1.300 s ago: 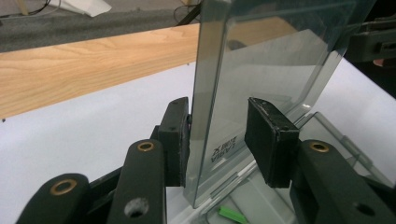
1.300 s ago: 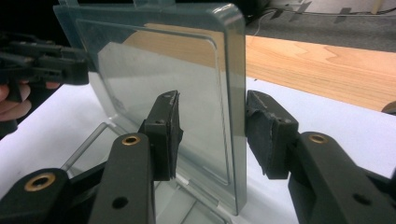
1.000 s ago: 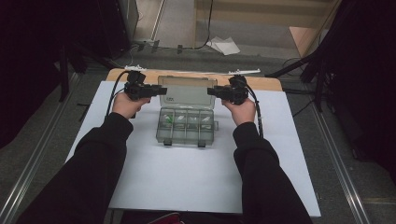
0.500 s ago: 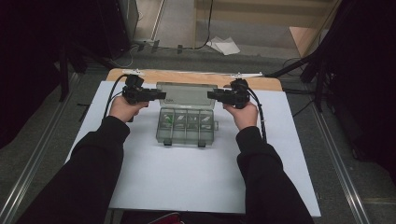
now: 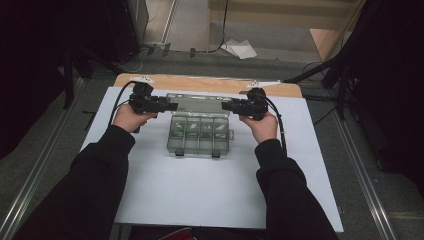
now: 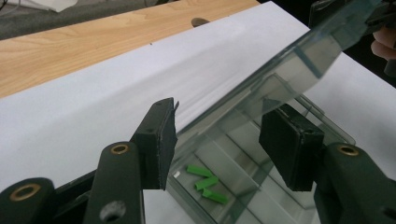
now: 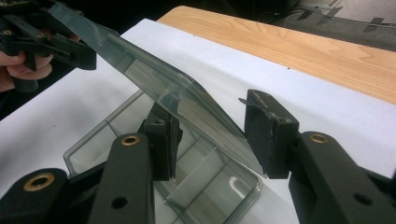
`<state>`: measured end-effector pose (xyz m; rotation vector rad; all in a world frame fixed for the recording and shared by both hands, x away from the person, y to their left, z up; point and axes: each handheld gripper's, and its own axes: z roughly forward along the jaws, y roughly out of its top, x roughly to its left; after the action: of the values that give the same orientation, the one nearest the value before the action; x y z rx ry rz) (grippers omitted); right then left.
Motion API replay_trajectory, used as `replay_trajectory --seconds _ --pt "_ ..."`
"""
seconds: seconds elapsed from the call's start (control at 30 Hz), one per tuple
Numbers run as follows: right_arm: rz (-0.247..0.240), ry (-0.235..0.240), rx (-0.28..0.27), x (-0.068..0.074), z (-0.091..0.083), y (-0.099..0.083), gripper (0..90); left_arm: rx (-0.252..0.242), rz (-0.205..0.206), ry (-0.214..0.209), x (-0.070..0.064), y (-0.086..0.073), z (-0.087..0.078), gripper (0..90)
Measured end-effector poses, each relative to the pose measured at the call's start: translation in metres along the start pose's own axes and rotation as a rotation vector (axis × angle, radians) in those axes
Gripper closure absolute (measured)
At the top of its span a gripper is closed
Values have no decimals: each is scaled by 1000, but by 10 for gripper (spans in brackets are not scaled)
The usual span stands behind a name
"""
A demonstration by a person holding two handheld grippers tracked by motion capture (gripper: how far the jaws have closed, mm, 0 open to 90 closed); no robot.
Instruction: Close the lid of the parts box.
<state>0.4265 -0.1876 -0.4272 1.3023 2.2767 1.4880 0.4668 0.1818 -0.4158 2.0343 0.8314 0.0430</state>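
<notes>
Sitting on the white sheet (image 5: 200,190) that covers most of the wooden table (image 5: 200,82), toward the far edge and midway between the side edges, is a clear, grey-tinted plastic organiser box (image 5: 200,134). Inner walls split it into a row of small compartments, and two dark latches sit on its near wall. A few small green pieces (image 6: 205,182) lie in one compartment near the left end. Its see-through lid (image 5: 199,103) is raised, tilted up from the far side.

The left gripper (image 5: 167,106) is at the lid's left end. In the left gripper view its jaws stand apart on either side of the lid's edge, with a gap at each pad, so nothing is clamped. The right gripper (image 5: 227,106) is at the lid's right end. In the right gripper view the lid's corner passes between its parted jaws; whether a pad touches the plastic, I cannot tell.
</notes>
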Motion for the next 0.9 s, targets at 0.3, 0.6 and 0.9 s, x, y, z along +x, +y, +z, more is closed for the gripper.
replay_trajectory --seconds 0.3,0.6,0.9 --pt "-4 11 -5 2 -1 -3 544 1 5 -22 0 -3 -17 386" --pt "-19 15 7 5 -3 -6 531 11 -32 -10 8 -6 -38 413" --pt "-22 25 9 7 -4 -9 516 17 -37 6 9 7 -50 470"
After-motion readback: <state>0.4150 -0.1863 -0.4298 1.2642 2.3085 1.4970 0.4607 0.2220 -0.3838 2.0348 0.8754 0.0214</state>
